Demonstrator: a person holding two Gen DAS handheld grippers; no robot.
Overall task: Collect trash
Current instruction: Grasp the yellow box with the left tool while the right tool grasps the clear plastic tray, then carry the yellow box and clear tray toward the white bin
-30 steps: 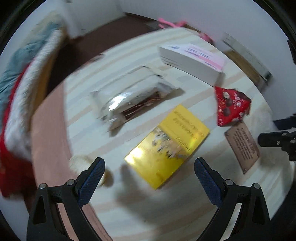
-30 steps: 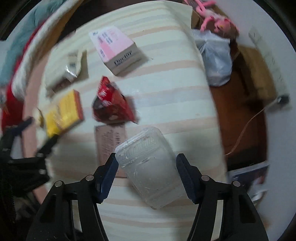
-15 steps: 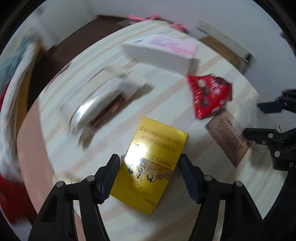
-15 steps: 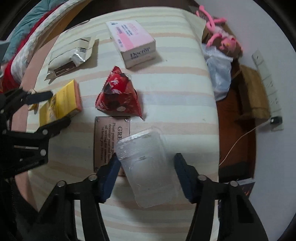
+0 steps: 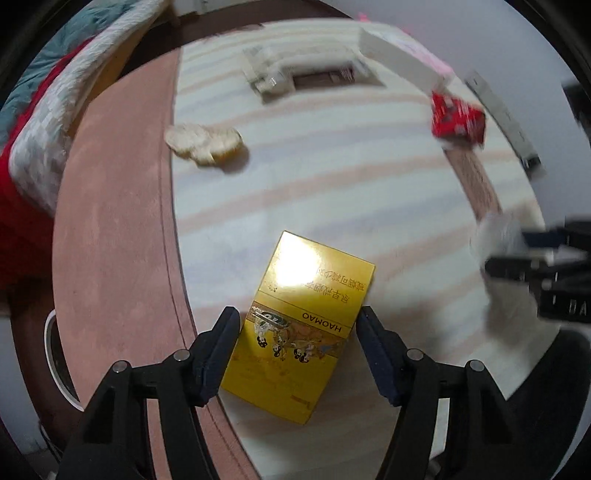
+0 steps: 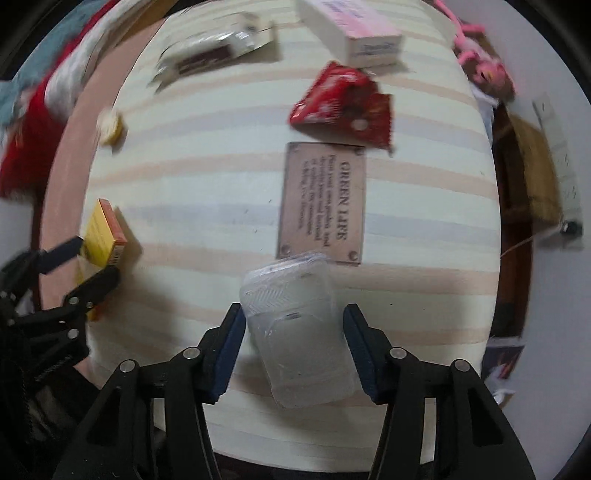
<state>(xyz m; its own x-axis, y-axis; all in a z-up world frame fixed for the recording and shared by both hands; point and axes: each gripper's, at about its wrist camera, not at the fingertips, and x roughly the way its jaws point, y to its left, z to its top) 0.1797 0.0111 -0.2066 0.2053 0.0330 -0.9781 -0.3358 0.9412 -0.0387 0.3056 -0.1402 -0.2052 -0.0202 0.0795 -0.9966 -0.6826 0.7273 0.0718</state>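
Right wrist: red wrapper [image 6: 341, 99], brown plaque [image 6: 323, 203] lie beyond clear container [image 6: 301, 332].

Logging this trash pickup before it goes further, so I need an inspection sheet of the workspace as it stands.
Surface: striped table top, pink rim at its far side.
Job's things: yellow box between left claw pads; clear plastic container between right claw pads.
Clutter: red wrapper, brown plaque, pink-white box, silver packet, pale crumpled scrap.
Grippers: whether either presses, cannot tell.
Cables: thin cord beside the table.
Surroundings: red and white fabric, pink toy.
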